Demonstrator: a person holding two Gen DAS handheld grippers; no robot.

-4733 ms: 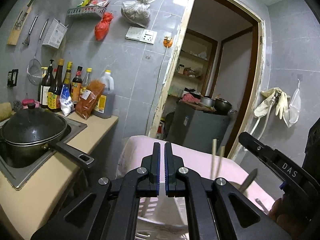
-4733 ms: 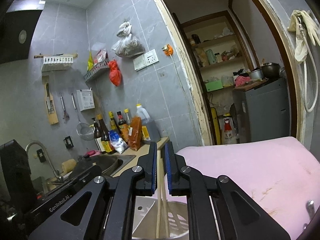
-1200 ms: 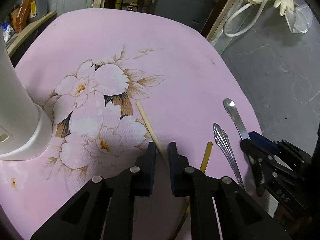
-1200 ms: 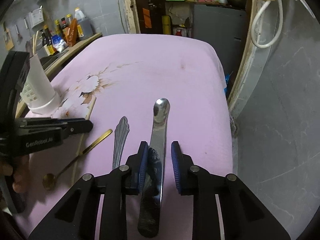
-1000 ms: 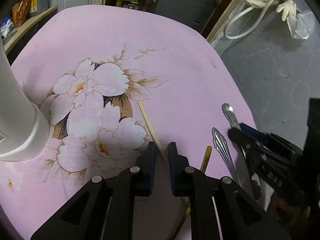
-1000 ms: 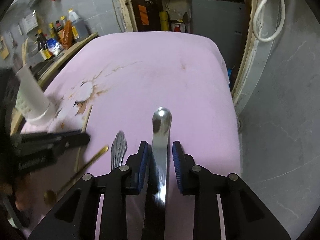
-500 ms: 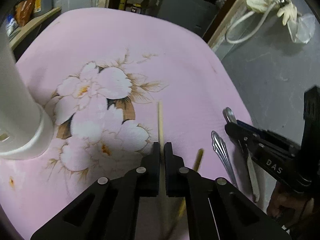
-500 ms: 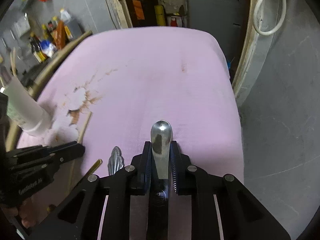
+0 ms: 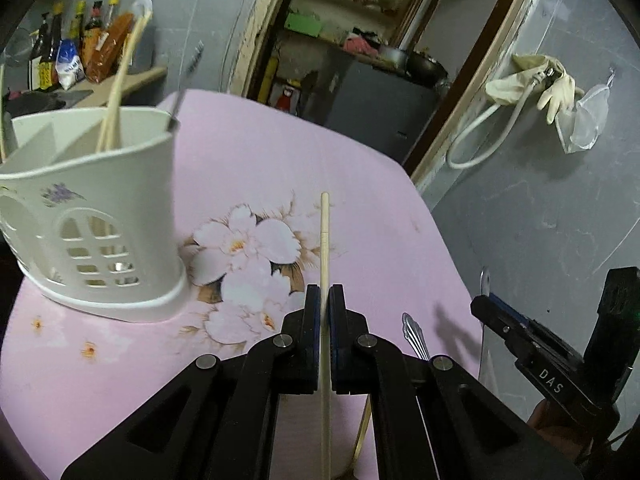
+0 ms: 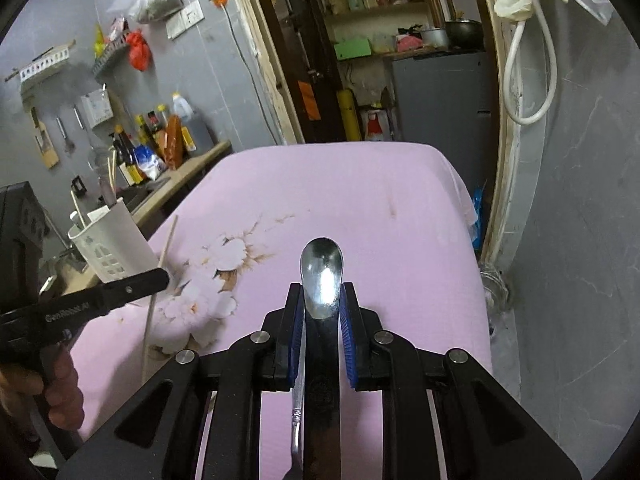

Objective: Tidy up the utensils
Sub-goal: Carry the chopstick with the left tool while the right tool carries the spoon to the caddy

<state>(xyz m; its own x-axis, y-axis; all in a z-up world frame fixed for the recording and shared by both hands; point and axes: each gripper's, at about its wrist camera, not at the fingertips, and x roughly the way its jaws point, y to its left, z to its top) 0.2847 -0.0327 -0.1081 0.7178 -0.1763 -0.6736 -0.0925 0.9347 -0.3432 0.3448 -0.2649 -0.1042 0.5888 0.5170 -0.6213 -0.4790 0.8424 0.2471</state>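
Light, stiff, thin chopstick [image 9: 325, 240] — apt to pivot, so best pinched near mid-length; clamped now in the nearly shut left tool [image 9: 324, 308], tip jutting ahead over the pink table [image 9: 360, 168], white utensil holder [image 9: 92, 216] ahead to its left. Smooth, slippery steel spoon [image 10: 321, 276] gripped at the neck by the right tool [image 10: 321, 312] — bowl just past the pads, fork handle [image 9: 414, 336] and gold spoon [image 9: 362, 432] lying between both tools.

A glossy metal spoon [image 10: 321, 276], a matt wooden chopstick [image 9: 325, 248], a smooth white plastic holder [image 9: 92, 216] and pink printed cloth [image 9: 360, 200] are seen.
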